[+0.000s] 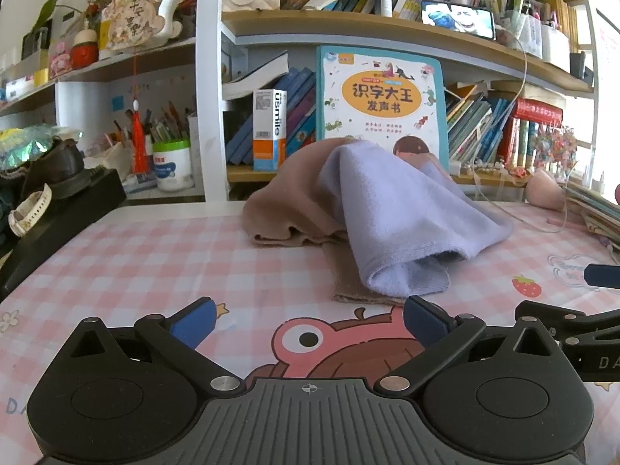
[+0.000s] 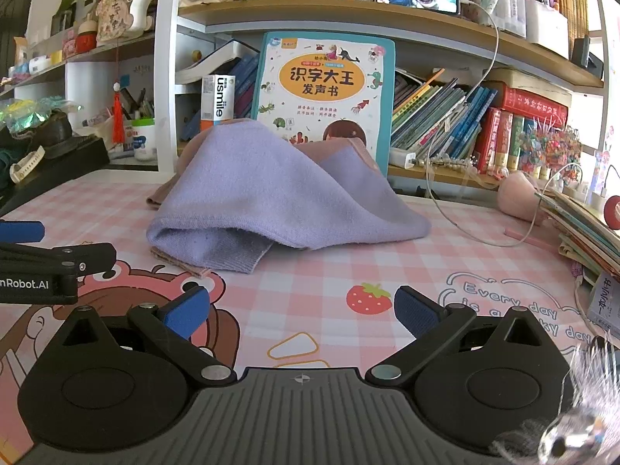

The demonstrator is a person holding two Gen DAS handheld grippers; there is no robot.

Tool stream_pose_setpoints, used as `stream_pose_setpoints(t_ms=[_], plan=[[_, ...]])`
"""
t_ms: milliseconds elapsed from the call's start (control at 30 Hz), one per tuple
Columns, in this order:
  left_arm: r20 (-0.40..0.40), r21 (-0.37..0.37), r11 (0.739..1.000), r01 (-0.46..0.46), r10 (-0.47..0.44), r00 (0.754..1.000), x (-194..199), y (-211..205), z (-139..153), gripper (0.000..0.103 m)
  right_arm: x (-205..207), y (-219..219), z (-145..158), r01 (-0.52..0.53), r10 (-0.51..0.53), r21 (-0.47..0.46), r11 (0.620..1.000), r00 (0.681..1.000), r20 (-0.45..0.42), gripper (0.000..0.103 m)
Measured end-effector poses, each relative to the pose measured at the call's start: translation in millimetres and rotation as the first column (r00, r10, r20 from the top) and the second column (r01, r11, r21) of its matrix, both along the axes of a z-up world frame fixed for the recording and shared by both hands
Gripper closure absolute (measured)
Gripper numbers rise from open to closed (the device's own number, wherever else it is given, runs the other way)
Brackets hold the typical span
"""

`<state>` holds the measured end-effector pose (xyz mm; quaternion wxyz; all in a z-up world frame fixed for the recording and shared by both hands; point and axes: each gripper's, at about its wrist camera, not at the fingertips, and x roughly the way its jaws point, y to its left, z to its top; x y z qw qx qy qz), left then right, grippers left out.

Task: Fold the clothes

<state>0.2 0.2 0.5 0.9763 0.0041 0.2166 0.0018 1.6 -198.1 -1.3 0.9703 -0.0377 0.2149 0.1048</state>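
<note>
A lilac cloth (image 1: pixel 403 217) lies heaped over a tan garment (image 1: pixel 294 201) on the pink checked desk mat (image 1: pixel 135 255), leaning against a children's book. The right wrist view shows the same lilac cloth (image 2: pixel 263 193) with the tan garment (image 2: pixel 341 147) peeking out behind and beneath it. My left gripper (image 1: pixel 310 323) stands open just short of the pile's near edge, nothing between its blue pads. My right gripper (image 2: pixel 302 316) is open too, over bare mat in front of the pile. Each gripper's arm shows at the edge of the other's view.
A tall children's book (image 1: pixel 381 100) stands behind the pile against crowded shelves. A white cable (image 2: pixel 465 228) loops over the mat at right, near a pink pouch (image 2: pixel 517 193) and stacked books (image 2: pixel 581 228). A black case with a watch (image 1: pixel 31 213) sits at left.
</note>
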Motion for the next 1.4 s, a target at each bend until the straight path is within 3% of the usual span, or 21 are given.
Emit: stream_pose_setpoints(t_ms=[1400], plan=[[0.012, 0.019, 1.0, -0.01, 0.01, 1.0, -1, 0, -1, 0.0, -1, -7, 0, 0.011, -0.011, 0.027, 1.0, 1.0, -0.003, 0.001]])
